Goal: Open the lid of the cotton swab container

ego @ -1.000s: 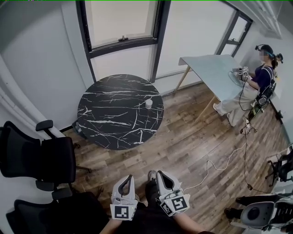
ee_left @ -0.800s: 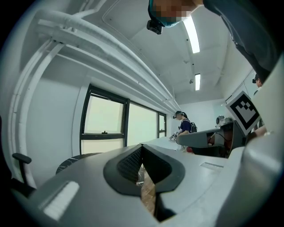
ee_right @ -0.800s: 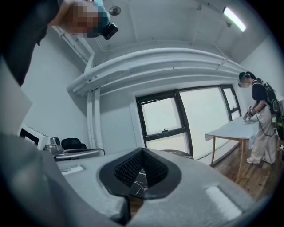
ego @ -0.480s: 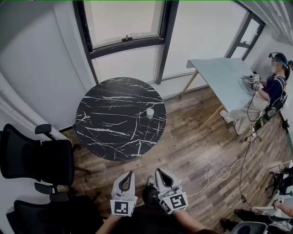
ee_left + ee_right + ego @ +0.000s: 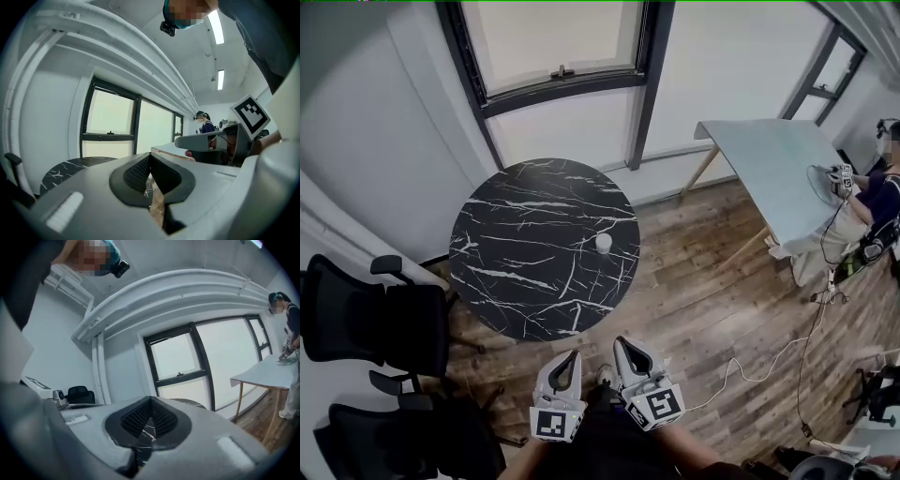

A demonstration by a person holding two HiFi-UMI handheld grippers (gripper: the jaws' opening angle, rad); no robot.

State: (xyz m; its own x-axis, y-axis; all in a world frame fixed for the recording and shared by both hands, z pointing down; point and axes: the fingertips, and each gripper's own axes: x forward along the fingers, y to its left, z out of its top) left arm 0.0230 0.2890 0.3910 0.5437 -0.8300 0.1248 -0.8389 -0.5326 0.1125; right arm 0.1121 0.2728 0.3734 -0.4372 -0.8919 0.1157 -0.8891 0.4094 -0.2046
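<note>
Round black marble counter (image 5: pixel 525 234): slick top, so cotton swab container (image 5: pixel 604 243) on it (upright, right of centre) probably slides or tips if nudged. Looks like light, stiff plastic. Suggest pinning body with one tongs, taking lid at rim with other.
Count, big to small: 1 marble counter, 1 pale counter (image 5: pixel 769 159), 2 office chairs (image 5: pixel 380 323), 1 other person (image 5: pixel 879 195), 2 tongs, 1 container.
Left tongs (image 5: pixel 572 357), right tongs (image 5: pixel 621 344): both pressed together, empty, low by wearer's body, well apart from container.

Left gripper (image 5: pixel 150 156) jaws were pressed together on nothing, black marbled table (image 5: pixel 70 167) lay far left, window (image 5: pixel 110 123) stood beyond it, person (image 5: pixel 205 125) stood far right.
</note>
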